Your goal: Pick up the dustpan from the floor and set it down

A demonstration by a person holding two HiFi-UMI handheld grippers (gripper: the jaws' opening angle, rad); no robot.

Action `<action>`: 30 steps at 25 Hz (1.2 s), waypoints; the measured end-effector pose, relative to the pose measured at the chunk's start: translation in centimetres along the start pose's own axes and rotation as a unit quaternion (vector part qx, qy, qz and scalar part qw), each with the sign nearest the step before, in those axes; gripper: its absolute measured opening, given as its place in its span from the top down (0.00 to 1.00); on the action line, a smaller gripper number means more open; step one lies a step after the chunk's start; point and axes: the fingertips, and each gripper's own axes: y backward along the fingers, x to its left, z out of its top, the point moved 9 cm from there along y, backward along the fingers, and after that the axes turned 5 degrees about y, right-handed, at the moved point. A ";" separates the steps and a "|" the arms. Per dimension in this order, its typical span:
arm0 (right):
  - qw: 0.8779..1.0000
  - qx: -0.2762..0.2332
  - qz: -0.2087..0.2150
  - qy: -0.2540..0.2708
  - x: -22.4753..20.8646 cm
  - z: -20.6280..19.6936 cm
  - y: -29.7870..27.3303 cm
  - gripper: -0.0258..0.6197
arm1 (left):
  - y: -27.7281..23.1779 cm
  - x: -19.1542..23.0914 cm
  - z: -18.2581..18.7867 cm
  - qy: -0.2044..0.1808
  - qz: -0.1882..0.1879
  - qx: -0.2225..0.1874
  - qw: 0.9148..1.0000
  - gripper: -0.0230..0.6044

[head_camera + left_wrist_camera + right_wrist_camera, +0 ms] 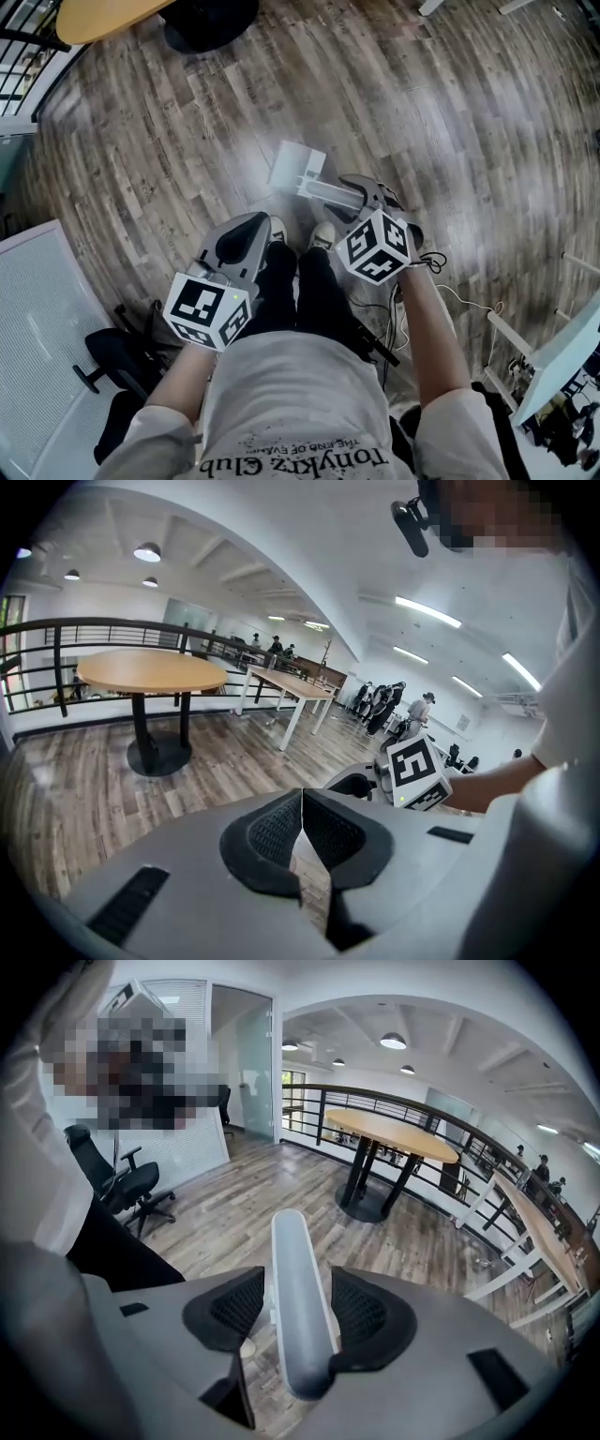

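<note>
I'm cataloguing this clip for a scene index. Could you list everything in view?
floor: one, brown wood planks, under everything
dustpan: one, white-grey, on the floor ahead of the shoes
handle: one, grey, the dustpan's, between the right tool's jaws
round table: one, tan top on a black base, by the railing
railing: one, black, behind the round table
long table: one, white legs, beyond the round table
office chair: one, black, at the person's left
bystanders: several, far off
shoes: two, pale, behind the dustpan
left tool: grey, jaws shut, empty
right tool: grey, jaws open around the handle
</note>
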 end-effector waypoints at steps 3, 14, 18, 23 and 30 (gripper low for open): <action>1.000 0.007 0.008 0.006 0.1 0.0 -0.9 0.60 | 0.0 0.2 -0.1 0.003 0.001 0.002 1.000 0.92; 1.000 -0.002 -0.011 0.015 0.1 0.0 -2.1 0.77 | 0.0 0.5 -0.7 0.010 0.001 0.016 1.000 0.92; 0.999 -0.004 -0.011 0.030 0.3 -0.2 -2.1 0.80 | -0.3 0.3 -0.5 0.008 -0.001 0.015 1.000 0.92; 1.000 -0.009 -0.015 0.026 0.7 -0.3 -1.8 0.81 | 0.3 0.3 -0.2 0.012 0.002 0.007 1.000 0.92; 0.999 -0.019 -0.025 -0.003 1.0 0.0 -0.6 0.81 | 1.4 0.6 -0.2 0.010 0.013 0.002 1.000 0.92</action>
